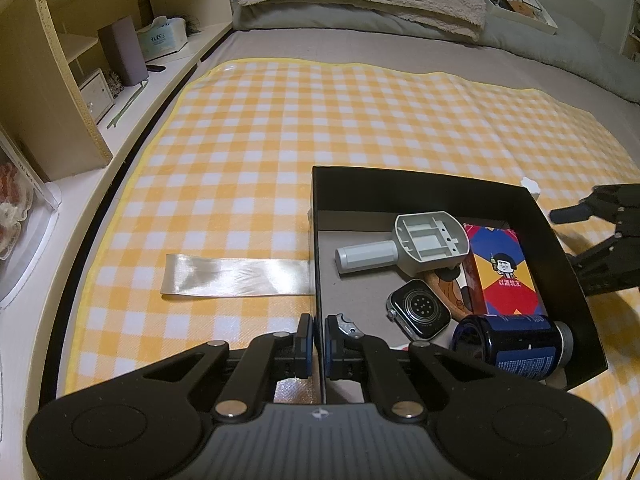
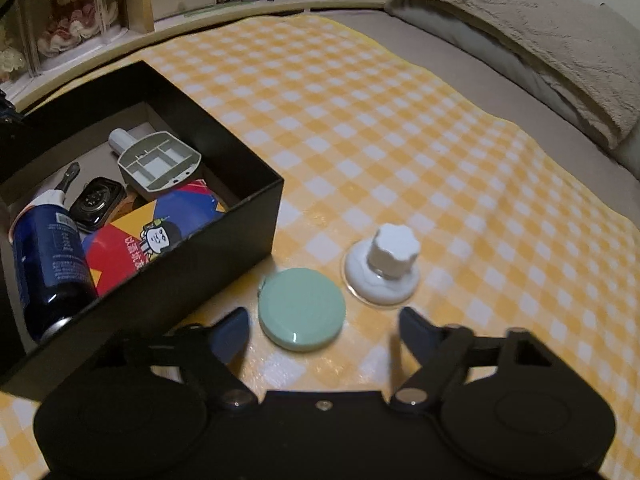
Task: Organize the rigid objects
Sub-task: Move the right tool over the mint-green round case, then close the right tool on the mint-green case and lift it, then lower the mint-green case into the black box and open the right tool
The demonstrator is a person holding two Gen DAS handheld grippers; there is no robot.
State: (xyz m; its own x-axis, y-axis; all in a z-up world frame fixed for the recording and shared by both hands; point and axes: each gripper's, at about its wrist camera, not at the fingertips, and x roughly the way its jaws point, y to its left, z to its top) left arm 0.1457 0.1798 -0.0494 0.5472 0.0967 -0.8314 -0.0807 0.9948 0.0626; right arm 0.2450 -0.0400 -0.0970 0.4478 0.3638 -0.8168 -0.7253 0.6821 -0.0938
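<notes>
1. From my left wrist view, the near corner of the black box [image 1: 448,184] is hidden behind my own claw, and only the tip of a small metal piece [image 1: 347,326] shows past my finger; I cannot tell what it is.
2. The wooden-looking item [image 1: 448,284] under the grey handled part [image 1: 420,248] is mostly covered, so I can't identify it.
3. My right claw shows in that same view only as a dark, blurred shape at the right edge, beyond the box.
4. My left claw [image 1: 318,344] is clenched on the left wall of the box, one pad outside it and one inside.
5. My right claw [image 2: 320,332] is spread wide and holds nothing; its pads touch no object.
6. The mint-green round disc [image 2: 302,314] lies on the yellow checked mat [image 2: 400,140] on the bed, between my right claw's fingers and just ahead of their tips, close to the box's near wall.
7. The white knob on its round base [image 2: 386,268] stands upright just beyond the disc, ahead of my right finger, apart from both pads.
8. Inside the box: the grey handled part towards the far side, a smartwatch [image 2: 96,202], a colourful card box [image 2: 160,232] and a dark blue can [image 2: 50,264] lying on its side nearest me.
9. A glossy ribbon strip [image 1: 236,276] lies flat on the mat, reaching the box's left wall.
</notes>
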